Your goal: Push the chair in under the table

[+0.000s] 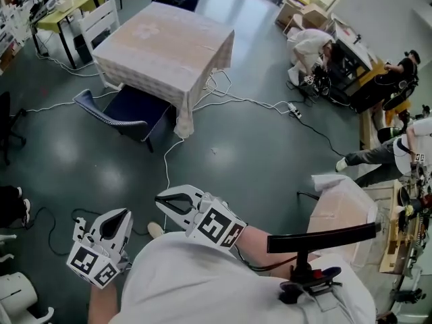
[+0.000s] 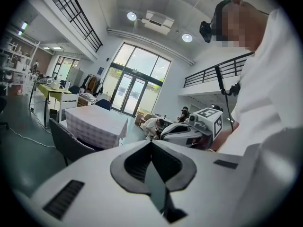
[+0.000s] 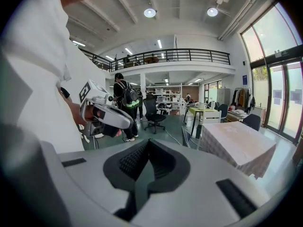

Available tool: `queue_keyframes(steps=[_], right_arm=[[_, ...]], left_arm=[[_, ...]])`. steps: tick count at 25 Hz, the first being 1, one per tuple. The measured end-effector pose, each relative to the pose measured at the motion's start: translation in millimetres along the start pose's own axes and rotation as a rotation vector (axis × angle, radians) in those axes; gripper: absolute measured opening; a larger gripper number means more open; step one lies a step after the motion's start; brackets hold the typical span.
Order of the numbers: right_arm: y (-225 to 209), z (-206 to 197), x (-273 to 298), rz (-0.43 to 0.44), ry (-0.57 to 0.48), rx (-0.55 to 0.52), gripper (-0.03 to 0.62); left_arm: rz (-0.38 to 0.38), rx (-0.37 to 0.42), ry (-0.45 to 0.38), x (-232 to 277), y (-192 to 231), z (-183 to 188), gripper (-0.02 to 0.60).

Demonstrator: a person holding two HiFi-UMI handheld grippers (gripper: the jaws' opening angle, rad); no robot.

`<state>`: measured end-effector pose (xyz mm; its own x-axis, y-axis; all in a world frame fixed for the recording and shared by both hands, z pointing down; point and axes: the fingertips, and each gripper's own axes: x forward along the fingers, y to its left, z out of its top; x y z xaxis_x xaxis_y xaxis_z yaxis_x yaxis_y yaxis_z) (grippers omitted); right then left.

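The dark blue chair (image 1: 125, 110) stands out from the near-left side of the cloth-covered table (image 1: 165, 36), seemingly angled to it. It is well apart from the left gripper (image 1: 121, 214) and the right gripper (image 1: 162, 198). Both are near the person's chest, jaws together and empty.

I was working in a big open lab hall, half office, half workshop. The grey floor (image 1: 236, 160) was strewn with cables (image 1: 256, 102) and a power strip (image 1: 295, 111). A table (image 1: 165, 36) under a cloth stood alone mid-floor. Along the edges I saw a desk (image 1: 67, 9), shelves (image 2: 12, 65) and cardboard boxes (image 1: 304, 12), and a person (image 1: 314, 46) bent beside a cluttered bench (image 1: 351, 52). A railed mezzanine (image 3: 175, 55) ran above, with tall glass doors (image 2: 135, 86), round ceiling lights (image 3: 150, 12) and an office chair (image 3: 154, 115).
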<state>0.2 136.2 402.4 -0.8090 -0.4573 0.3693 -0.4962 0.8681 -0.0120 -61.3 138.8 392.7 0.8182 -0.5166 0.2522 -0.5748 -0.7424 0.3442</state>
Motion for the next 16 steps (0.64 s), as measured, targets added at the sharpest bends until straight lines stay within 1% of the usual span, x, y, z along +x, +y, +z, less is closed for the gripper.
queue_keyframes(steps=[9, 16], right_arm=[[-4.3, 4.0, 12.1, -0.002, 0.006, -0.004, 0.012], [-4.1, 12.4, 32.2, -0.007, 0.016, -0.01, 0.012]], left_arm=[[0.008, -0.005, 0.004, -0.7, 16.9, -0.9, 0.009], [0.031, -0.037, -0.037, -13.1, 43.0, 7.2, 0.009]])
